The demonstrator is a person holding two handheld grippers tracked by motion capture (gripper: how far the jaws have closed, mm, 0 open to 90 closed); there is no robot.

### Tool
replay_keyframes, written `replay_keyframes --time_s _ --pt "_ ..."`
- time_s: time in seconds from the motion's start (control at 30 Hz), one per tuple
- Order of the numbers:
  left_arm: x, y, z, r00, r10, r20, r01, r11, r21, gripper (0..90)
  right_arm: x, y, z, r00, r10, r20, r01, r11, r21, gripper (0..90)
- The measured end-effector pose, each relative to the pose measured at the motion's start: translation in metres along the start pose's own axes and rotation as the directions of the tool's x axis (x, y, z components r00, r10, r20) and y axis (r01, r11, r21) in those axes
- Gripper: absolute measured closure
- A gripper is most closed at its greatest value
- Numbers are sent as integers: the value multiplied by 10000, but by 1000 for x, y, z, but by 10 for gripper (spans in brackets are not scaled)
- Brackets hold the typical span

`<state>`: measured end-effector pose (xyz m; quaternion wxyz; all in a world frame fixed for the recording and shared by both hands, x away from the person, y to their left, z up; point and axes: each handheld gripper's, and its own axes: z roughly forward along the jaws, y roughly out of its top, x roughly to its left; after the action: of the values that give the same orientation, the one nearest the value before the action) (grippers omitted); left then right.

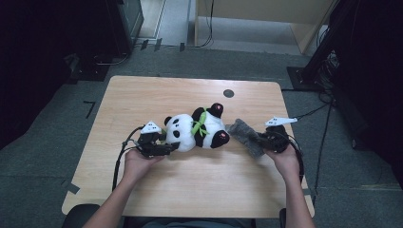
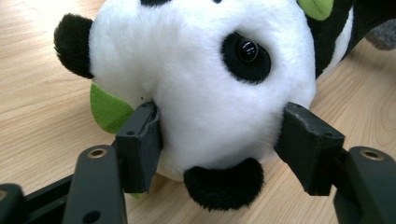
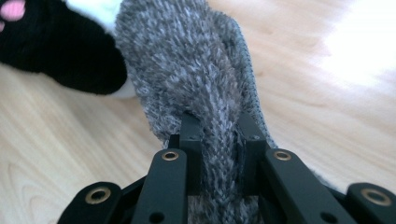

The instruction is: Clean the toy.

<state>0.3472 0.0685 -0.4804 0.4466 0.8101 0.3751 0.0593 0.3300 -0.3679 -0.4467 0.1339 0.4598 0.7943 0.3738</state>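
Note:
A black-and-white panda plush point(image 1: 197, 130) with a green leaf collar lies on its side in the middle of the wooden table point(image 1: 190, 190). My left gripper point(image 1: 173, 145) reaches it from the left. In the left gripper view the two pads point(image 2: 140, 140) press into the white fur on either side of the panda's head point(image 2: 201, 84), so the left gripper point(image 2: 219, 135) is shut on it. A grey knitted cloth point(image 1: 244, 135) lies against the panda's black foot point(image 3: 56, 51). My right gripper point(image 1: 260, 141) is shut on that cloth point(image 3: 187, 60), with the knit pinched between its jaws point(image 3: 219, 126).
A small dark round mark point(image 1: 228, 93) sits near the table's far edge. Cables point(image 1: 323, 142) trail off the right side onto grey carpet. Dark equipment stands point(image 1: 328, 52) at the back right, and light wooden furniture point(image 1: 266, 9) behind the table.

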Motion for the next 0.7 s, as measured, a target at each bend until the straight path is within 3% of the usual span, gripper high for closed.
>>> replay_keyframes --time_s 0.13,0.27,0.37,0.47,0.7 --pt "2 0 -1 9996 190 -230 -194 9997 -174 388 -9 7 -2 9993 318 190 -311 9987 -403 778" --pt "3 0 -1 9993 271 -267 -278 9993 -249 390 -16 13 6 9973 622 380 -604 9971 -455 777" --pt "4 0 0 9992 274 -289 -283 9991 -321 388 -22 15 18 9950 735 677 -712 9968 -351 776" --pt "6 0 0 9992 290 -271 -300 9989 -369 385 -31 14 34 9897 1204 775 -1187 9926 -259 775" --pt "6 0 0 9995 192 -247 -201 9991 -366 367 -39 9 50 9852 1421 959 -1431 9897 34 766"
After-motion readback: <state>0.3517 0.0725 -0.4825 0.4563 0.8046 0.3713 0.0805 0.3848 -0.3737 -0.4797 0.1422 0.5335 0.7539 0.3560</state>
